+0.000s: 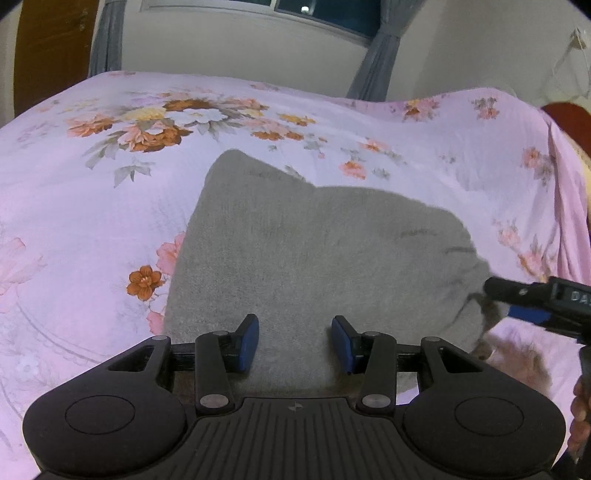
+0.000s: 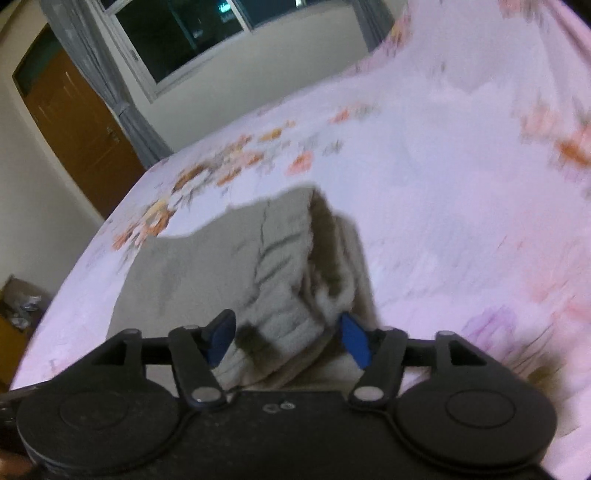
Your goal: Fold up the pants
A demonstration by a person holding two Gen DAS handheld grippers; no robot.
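Grey fleece pants [image 1: 314, 251] lie folded into a thick block on the pink flowered bed sheet [image 1: 110, 221]. My left gripper [image 1: 295, 343] hovers over their near edge, its blue pads apart and nothing pinched between them. At the block's right end my right gripper [image 1: 498, 301] reaches in from the side. In the blurred right wrist view the right gripper [image 2: 288, 341] stands open, and the stacked end of the pants [image 2: 280, 280] bulges up between its fingers, with the pads not pressing it.
The sheet [image 2: 443, 221] covers the whole bed and rises over a hump at the far right. A wall with a window [image 1: 325, 14] and grey curtains lies beyond the bed. A brown door [image 2: 81, 129] and a box [image 2: 18, 306] stand to the left.
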